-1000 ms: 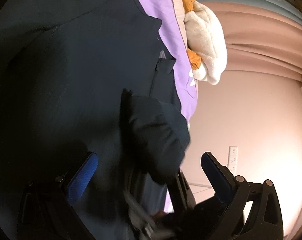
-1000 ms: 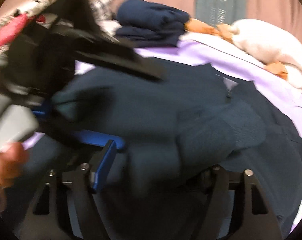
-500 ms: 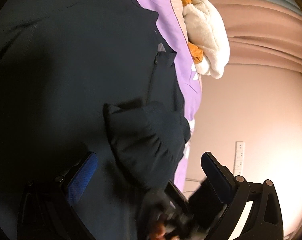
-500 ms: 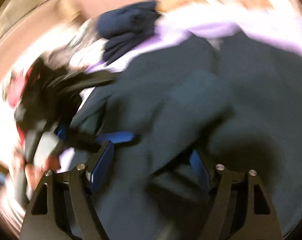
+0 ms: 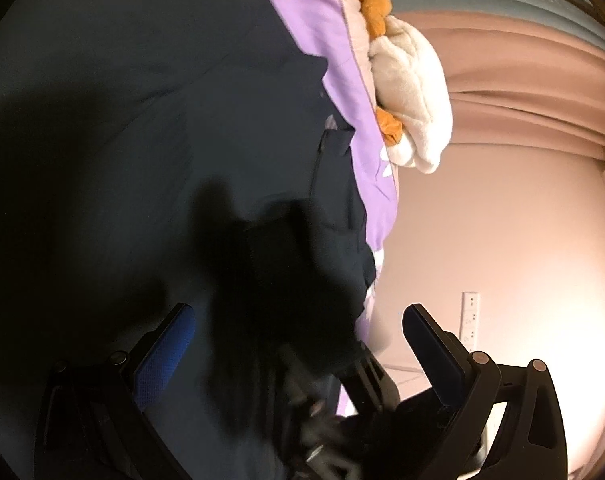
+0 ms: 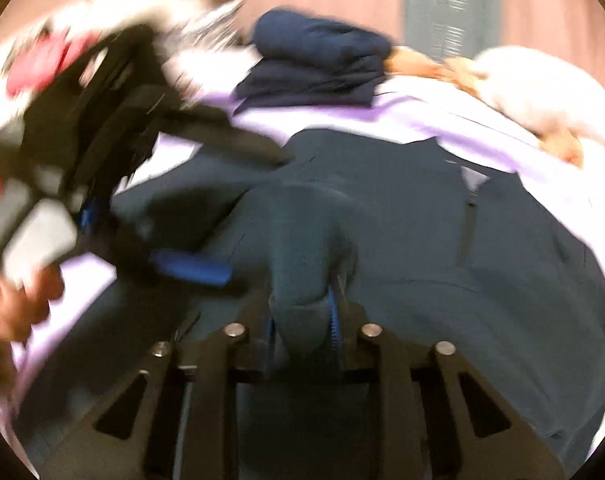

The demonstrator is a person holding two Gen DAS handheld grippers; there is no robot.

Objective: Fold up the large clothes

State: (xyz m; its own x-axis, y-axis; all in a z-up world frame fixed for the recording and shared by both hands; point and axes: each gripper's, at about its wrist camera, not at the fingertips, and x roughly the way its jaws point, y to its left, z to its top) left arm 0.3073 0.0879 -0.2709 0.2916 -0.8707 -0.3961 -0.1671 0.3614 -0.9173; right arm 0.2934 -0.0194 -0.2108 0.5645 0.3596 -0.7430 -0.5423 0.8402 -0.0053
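Closing my right gripper [image 6: 302,300] on a bunched sleeve cuff [image 6: 300,240] of the dark navy jacket [image 6: 442,248], I note the jaws are still drawing together with the cuff between them; the blue pads already sit against the cloth on both sides. I class this claw as grasping the cuff, though the squeeze is not finished.

My left gripper [image 5: 298,344] stands released: its jaws are spread wide with nothing pinched, one over the jacket and the other beyond the bed's edge. In the right wrist view it appears at the left, blurred, with the person's hand [image 6: 18,300] on its handle.

The jacket lies spread across a lilac bedsheet [image 6: 402,108], filling the near and middle part of the bed. A folded navy stack [image 6: 318,64] sits at the far side; a cream and orange plush item [image 5: 410,92] lies at the far right, near the pink curtain [image 5: 522,100]. A wall socket [image 5: 470,316] shows low on the right.

Judgement: the step in hand is securing the sleeve so it can be laid across the body of the garment. To do it well, I should let the jaws finish seating before lifting, and confirm I hold only the sleeve, not the body panel beneath. I would carry the cuff low across the chest so the fold line falls at the shoulder seam. The left claw could pin that shoulder to stop the jacket sliding on the sheet. Risk: a thick cuff may slip from a partial grip.
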